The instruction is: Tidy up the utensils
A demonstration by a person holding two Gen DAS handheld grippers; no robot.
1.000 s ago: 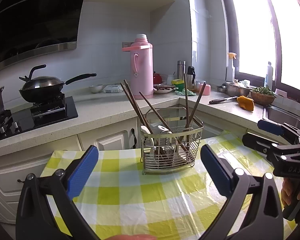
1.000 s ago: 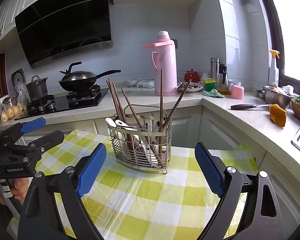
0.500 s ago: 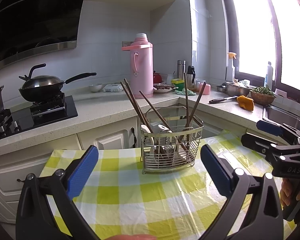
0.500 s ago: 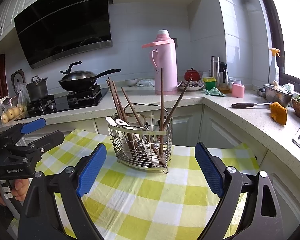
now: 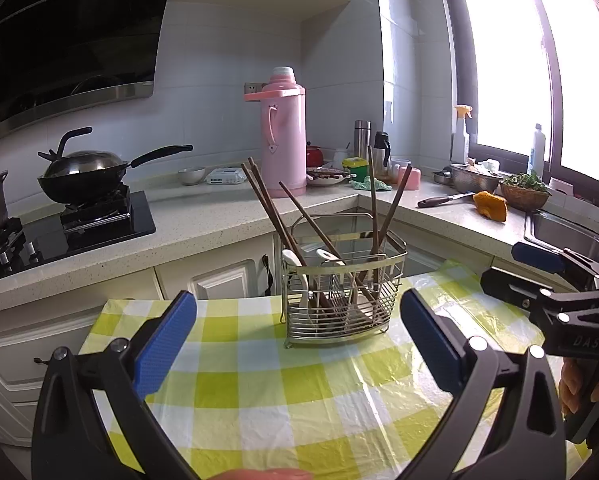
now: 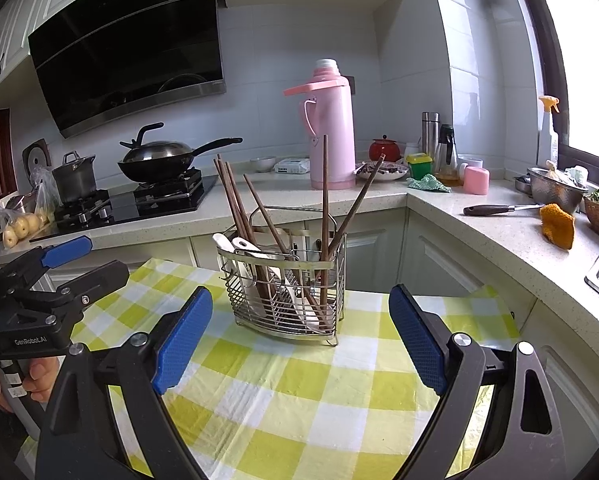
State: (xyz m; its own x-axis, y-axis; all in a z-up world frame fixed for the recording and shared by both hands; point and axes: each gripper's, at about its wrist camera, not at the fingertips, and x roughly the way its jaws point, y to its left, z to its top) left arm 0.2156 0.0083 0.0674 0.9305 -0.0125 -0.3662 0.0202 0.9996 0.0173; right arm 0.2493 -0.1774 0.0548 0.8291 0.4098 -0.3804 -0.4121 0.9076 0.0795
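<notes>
A shiny metal wire basket stands on the table, which wears a smooth yellow-and-white checked cloth. The basket is ahead of both sets of jaws, well apart from them. Long brown wooden chopsticks lean out of it, and white smooth spoons sit inside.

The left gripper has its flat blue bumpy pads wide apart, with nothing between them. The right gripper is the same: jaws spread wide, holding nothing. Both point a little down at the basket. A hand holds the left gripper's handle.
</notes>
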